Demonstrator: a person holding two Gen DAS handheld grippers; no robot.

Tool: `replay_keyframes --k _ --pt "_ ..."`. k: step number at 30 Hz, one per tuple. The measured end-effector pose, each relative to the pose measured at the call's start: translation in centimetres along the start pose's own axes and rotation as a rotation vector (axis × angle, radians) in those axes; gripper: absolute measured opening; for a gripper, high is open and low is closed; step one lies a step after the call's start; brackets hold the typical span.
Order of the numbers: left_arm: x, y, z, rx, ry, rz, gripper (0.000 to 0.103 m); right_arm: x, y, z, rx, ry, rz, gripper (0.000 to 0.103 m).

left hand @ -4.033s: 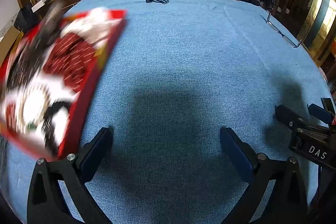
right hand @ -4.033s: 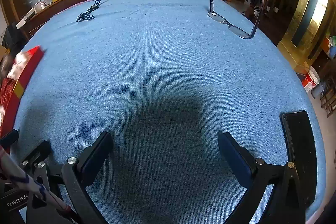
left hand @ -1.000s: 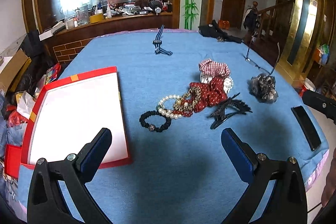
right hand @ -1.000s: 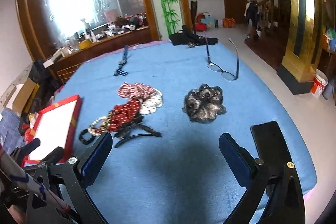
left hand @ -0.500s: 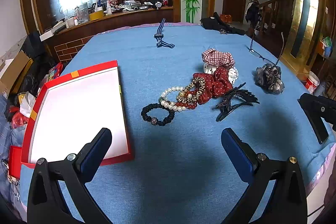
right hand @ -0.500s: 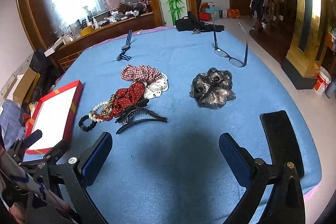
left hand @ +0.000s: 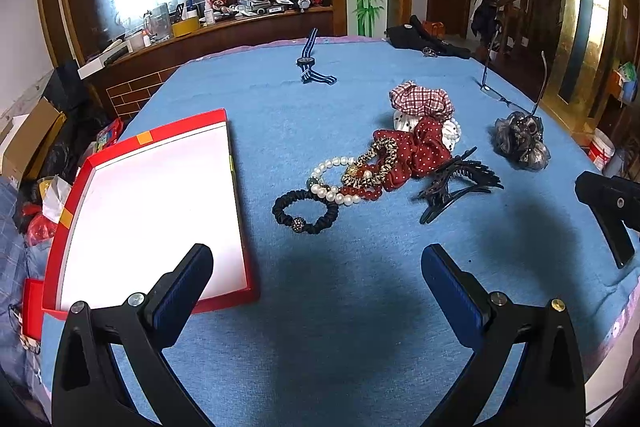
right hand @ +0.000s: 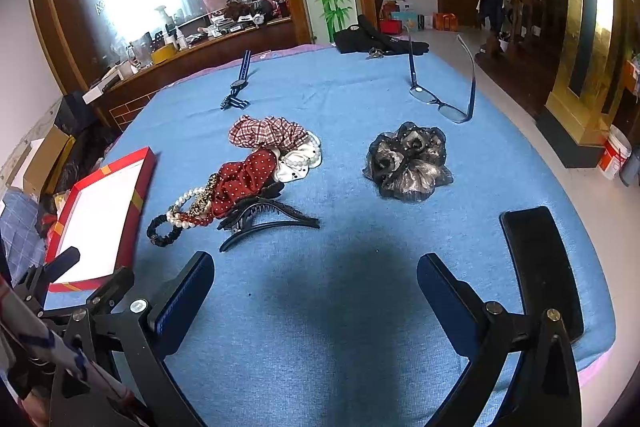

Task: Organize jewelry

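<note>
A blue carpet-like cloth covers the round surface (left hand: pixel 360 307). Toward its left edge lies the landmark, a shallow red cardboard box with a white inside (left hand: pixel 152 211), open and bare inside. Both claws hang above the near part of the cloth with their blue-padded jaws spread wide and nothing between them: the left claw (left hand: pixel 316 283) just right of the box's near corner, the right claw (right hand: pixel 316 291) farther right of the box, close to a flat black phone (right hand: pixel 540 267) lying by the surface's right edge.

The jewelry sits in a loose heap right of the box, apart from it. Farthest from the box is a grey-black ruffled fabric flower scrunchie (right hand: pixel 408 163), lying alone. In the heap, a red-and-white checked scrunchie (left hand: pixel 420 99) lies at the far end, touching a white dotted scrunchie (right hand: pixel 300 157) and a dark red polka-dot scrunchie (left hand: pixel 416 147). A black toothed plastic hair claw clip (left hand: pixel 456 183) lies against the heap's right side. Nearest the box are a white pearl bead bracelet (left hand: pixel 332 183) overlapping a black fabric hair tie with a small dark bead (left hand: pixel 304 215), beside a leopard-print band (left hand: pixel 376 163).

Beyond the heap, thin-framed spectacles (right hand: pixel 444 103) rest upside down with arms pointing up, and a blue striped strap (left hand: pixel 310 63) lies near the far edge.
</note>
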State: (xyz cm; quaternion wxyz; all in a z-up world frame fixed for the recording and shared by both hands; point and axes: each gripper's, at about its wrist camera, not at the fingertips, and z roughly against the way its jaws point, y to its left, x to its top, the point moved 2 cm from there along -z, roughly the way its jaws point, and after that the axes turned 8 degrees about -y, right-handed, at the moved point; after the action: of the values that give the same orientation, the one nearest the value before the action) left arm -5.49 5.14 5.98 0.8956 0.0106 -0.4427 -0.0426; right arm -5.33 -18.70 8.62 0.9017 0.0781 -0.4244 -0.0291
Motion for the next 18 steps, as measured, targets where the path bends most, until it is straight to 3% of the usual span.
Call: replay_keyframes --k 14,18 --pt "-0.3 -0.2 -0.5 0.001 0.015 -0.013 0.103 0.0 -0.5 -0.4 -0.003 0.007 -0.011 0.103" --pt "0.6 -0.3 -1.4 -0.070 0.048 -0.017 0.103 0.5 -2.1 -0.5 -0.018 0.002 -0.044 0.103"
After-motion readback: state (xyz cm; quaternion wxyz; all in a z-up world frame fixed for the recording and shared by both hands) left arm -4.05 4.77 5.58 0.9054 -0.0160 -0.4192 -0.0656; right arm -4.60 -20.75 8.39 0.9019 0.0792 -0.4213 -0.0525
